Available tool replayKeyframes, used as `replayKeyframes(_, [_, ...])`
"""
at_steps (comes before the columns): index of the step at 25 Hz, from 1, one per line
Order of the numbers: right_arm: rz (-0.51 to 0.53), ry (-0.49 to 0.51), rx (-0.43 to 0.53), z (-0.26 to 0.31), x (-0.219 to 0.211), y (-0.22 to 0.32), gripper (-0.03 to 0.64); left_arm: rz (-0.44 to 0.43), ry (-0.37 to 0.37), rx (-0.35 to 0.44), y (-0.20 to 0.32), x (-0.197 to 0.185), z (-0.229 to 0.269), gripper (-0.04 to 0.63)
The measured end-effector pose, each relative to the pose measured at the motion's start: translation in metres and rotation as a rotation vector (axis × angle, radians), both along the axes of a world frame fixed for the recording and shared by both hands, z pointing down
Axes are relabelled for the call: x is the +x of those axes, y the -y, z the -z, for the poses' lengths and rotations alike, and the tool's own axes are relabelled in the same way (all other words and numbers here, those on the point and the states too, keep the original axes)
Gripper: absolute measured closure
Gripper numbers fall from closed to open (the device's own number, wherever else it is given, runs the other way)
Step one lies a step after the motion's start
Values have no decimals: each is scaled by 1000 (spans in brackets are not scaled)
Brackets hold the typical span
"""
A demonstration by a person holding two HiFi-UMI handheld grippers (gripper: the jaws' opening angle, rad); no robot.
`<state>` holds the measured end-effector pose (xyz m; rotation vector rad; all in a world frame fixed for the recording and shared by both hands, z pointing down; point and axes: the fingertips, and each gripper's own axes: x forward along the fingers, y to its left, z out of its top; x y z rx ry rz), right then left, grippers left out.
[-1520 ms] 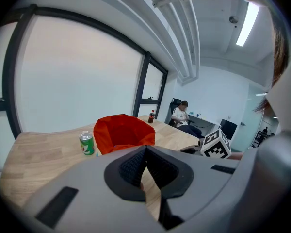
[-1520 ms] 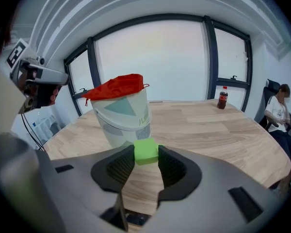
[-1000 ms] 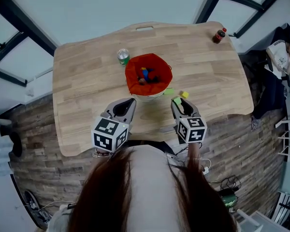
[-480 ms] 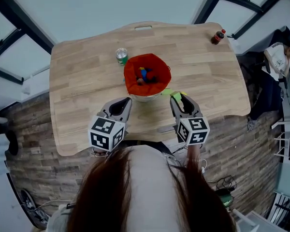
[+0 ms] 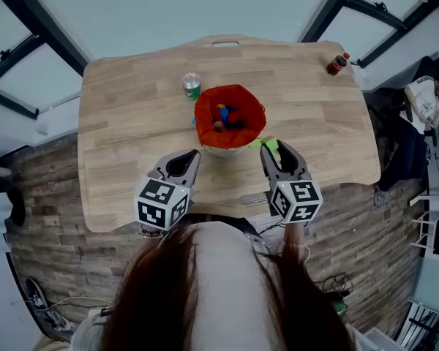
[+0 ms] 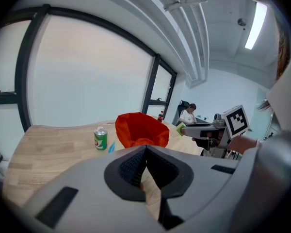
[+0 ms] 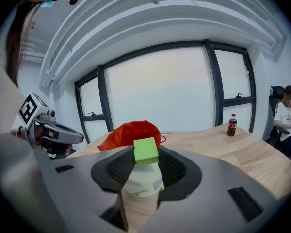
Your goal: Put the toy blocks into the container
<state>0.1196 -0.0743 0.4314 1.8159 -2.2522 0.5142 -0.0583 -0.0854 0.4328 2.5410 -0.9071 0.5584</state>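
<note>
Green block [image 7: 146,150] (smooth, square), ridged fingers [image 7: 117,169], crumpled red container [image 5: 206,123]

This is an office-like workroom. Tall dark-framed windows [image 7: 160,93] line the pale wall and a long strip light [image 6: 255,27] hangs on the white ceiling. A light wooden worktop [image 5: 132,123] stands on grey-brown plank flooring [image 5: 51,218]. A person [image 7: 283,118] sits aside in a dark swivel chair [image 7: 275,93].
</note>
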Motion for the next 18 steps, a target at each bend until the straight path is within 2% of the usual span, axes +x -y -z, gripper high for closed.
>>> replayKeyframes(18, [37,-6,41,10,-12,21,454,69,9,-4,1,-26,-3,586])
